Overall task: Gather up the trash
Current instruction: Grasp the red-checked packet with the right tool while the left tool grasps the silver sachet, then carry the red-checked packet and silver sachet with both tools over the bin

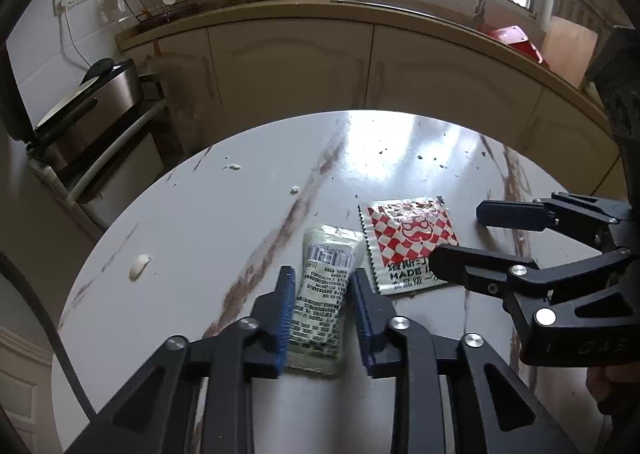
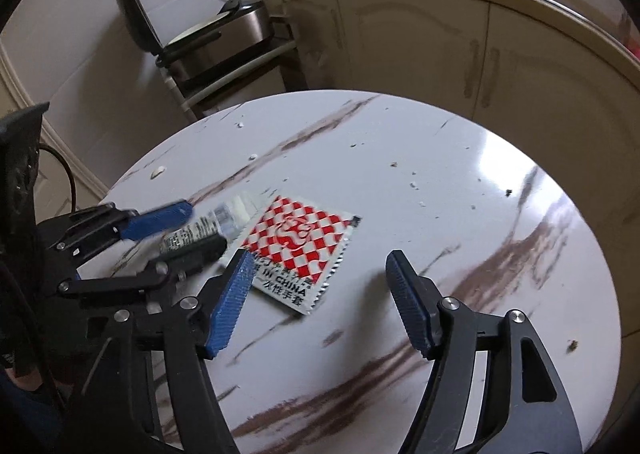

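- Clear printed packet [image 1: 322, 302] lies flat on the round marbled worktop [image 1: 192, 230], touching the red-checked packet [image 1: 408, 242].
- Left gripper [image 1: 322, 286] angles low, jaws narrow, straddling the clear packet.
- Right gripper [image 2: 320, 278] hovers above the worktop, jaws wide, empty.

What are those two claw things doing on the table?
Someone is picking up trash with a claw in each hand. The left gripper has its fingers on either side of a small printed packet lying on the round marble table, though it does not look squeezed yet. The right gripper is wide open and holds nothing, hovering beside a red-and-white checkered packet that still lies flat. Crumbs are scattered around.
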`<state>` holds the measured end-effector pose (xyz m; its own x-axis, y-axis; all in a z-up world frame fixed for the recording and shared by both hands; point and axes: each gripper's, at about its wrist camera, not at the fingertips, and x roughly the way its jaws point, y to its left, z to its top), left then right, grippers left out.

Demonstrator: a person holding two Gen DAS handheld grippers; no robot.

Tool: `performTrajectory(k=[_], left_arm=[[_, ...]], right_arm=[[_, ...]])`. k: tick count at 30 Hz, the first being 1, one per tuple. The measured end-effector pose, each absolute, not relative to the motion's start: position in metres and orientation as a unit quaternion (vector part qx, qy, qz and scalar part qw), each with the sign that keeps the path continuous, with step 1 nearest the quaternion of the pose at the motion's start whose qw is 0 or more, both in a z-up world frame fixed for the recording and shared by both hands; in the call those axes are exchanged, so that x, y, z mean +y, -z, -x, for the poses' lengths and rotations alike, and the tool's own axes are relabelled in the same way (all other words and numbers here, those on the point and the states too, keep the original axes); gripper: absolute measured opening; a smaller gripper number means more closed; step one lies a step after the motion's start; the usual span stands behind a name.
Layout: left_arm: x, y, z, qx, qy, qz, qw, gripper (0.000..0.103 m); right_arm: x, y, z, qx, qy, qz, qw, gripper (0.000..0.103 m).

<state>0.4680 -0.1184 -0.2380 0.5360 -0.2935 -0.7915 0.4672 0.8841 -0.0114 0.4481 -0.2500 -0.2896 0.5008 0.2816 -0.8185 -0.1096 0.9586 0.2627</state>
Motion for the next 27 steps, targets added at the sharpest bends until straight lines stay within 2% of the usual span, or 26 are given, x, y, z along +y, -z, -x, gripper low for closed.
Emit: performTrajectory(k=[5,9,13,14,15,16,17,19,22,27], left_arm=[[-0.094,0.238,-0.456,0.429,0.193,-0.066,0.88,0.014],[-0.073,0.236,-0.443,0.428,0.171,-0.04,0.887,0.013],[-0.068,0.233,-0.43,0.427,0.158,-0.025,0.89,0.012],[-0.067,0.233,-0.428,0.427,0.156,-0.022,0.89,0.012],[-0.066,0.232,-0.427,0.427,0.155,-0.02,0.891,0.012],[-0.065,0.231,-0.424,0.427,0.154,-0.018,0.891,0.012],[-0.064,0.23,-0.422,0.427,0.154,-0.017,0.891,0.012],[-0.062,0.228,-0.418,0.427,0.156,-0.014,0.891,0.012],[-0.06,0.224,-0.409,0.426,0.157,-0.011,0.891,0.012],[-0.056,0.218,-0.407,0.424,0.16,-0.008,0.891,0.012]], right_arm=[[-0.245,0.288,-0.448,0.487,-0.109,-0.088,0.862,0.069],[-0.231,0.29,-0.457,0.488,-0.1,-0.08,0.863,0.079],[-0.205,0.294,-0.461,0.489,-0.072,-0.006,0.869,0.079],[-0.198,0.294,-0.46,0.482,-0.072,0.016,0.873,0.071],[-0.196,0.294,-0.458,0.477,-0.075,0.016,0.876,0.07],[-0.196,0.293,-0.456,0.473,-0.075,0.02,0.878,0.058],[-0.196,0.291,-0.455,0.47,-0.071,0.024,0.879,0.035],[-0.198,0.289,-0.452,0.469,-0.071,0.028,0.88,0.011],[-0.203,0.288,-0.447,0.471,-0.08,0.017,0.878,0.004],[-0.227,0.288,-0.436,0.475,-0.108,-0.03,0.873,0.003]])
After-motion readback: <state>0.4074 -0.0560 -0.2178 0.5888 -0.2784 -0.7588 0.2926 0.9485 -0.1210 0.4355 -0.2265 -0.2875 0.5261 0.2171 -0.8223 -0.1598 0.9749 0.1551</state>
